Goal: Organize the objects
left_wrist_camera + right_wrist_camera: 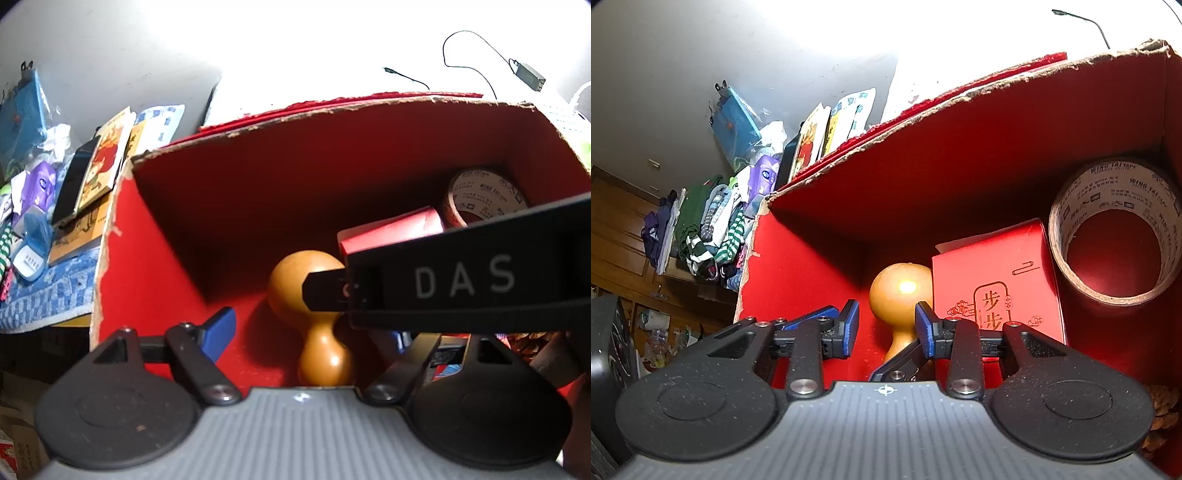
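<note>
Red box holds: one gourd, long axis toward camera, bulb far; one carton; one tape roll. Right tongs parted, empty; left tongs undeterminable.

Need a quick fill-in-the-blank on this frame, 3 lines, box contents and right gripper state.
The gourd, small red carton and tape roll all lie inside a ____ cardboard box.
The small red carton sits between the gourd and the ____.
The right gripper is ____ and empty.

Missing words: red; tape roll; open

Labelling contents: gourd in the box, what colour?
Glossy orange-tan gourd, clearest in the right wrist view.
</note>
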A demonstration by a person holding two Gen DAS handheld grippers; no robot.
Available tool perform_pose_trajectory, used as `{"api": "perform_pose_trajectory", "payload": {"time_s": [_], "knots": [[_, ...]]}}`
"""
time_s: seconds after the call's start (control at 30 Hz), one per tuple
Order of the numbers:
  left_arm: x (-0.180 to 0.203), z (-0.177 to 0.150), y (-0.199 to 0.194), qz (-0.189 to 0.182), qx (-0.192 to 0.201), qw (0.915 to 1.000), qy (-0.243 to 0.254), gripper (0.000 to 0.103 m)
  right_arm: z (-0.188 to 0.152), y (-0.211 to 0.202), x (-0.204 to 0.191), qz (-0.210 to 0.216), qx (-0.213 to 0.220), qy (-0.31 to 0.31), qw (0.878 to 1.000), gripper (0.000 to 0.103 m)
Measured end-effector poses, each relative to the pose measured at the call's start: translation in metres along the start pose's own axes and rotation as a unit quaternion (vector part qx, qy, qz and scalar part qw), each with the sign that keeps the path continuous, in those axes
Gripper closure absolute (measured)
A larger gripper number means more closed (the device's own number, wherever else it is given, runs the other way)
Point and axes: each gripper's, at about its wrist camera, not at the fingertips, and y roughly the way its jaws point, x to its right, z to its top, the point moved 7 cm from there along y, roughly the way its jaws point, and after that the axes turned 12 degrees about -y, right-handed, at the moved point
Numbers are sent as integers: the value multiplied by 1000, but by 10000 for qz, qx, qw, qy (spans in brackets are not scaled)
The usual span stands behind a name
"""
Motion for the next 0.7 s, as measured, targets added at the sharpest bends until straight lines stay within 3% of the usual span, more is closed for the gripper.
{"api": "perform_pose_trajectory", "payload": {"time_s": [0.5,0.7], "knots": [[4,-3,-8,234,358,9991,-9,24,0,-5,-4,-175,285,-175,9993,65],[1,-3,-9,418,578,9974,-65,24,-1,-24,-9,-723,790,-559,9927,66]]}}
